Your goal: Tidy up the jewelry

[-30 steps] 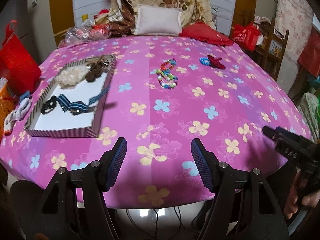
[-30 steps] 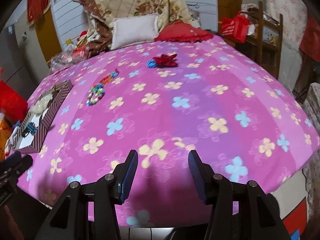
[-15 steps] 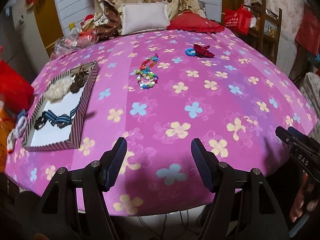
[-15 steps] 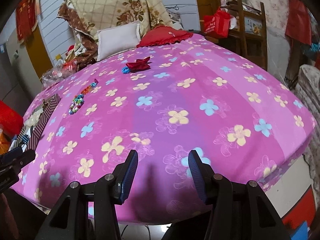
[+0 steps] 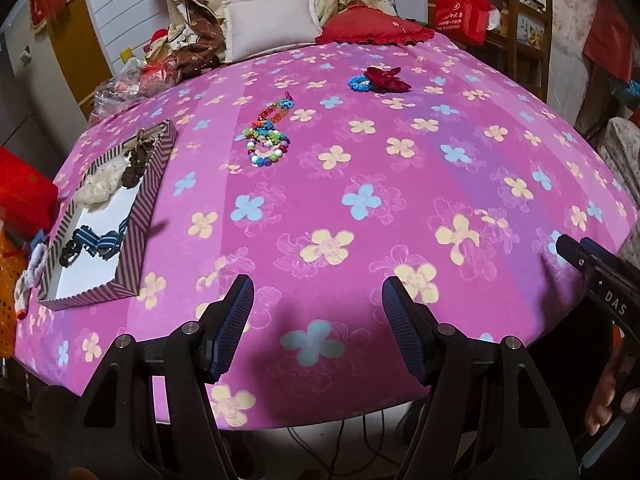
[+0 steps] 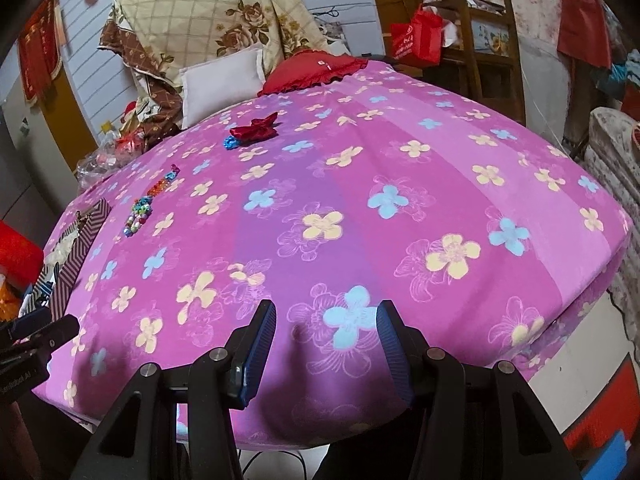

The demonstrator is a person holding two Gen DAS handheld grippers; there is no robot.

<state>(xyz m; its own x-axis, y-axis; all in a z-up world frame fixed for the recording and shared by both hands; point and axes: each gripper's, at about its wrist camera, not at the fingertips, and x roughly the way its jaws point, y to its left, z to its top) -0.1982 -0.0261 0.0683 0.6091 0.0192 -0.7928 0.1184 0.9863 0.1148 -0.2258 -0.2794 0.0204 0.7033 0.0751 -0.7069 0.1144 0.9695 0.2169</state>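
**Left wrist view: both grippers backed to the near edge, nothing held**

Left wrist view shows the left gripper (image 5: 318,330) with fingers spread wide and empty, over the near hem of the bedspread (image 5: 400,200). The right gripper (image 6: 326,354) is likewise wide and empty. Against the views 1 s earlier, both cameras have lifted and swung right; no item has moved, so no pick has begun.

The striped box (image 5: 146,184) lies near-left, holding 3 hair pieces. Farther out, the beaded bracelets (image 5: 269,142) lie loose, long axis running from near-left to far-right, away from the grippers. Beyond them, the red bow (image 5: 386,79) touches a blue bead ring (image 5: 359,83).
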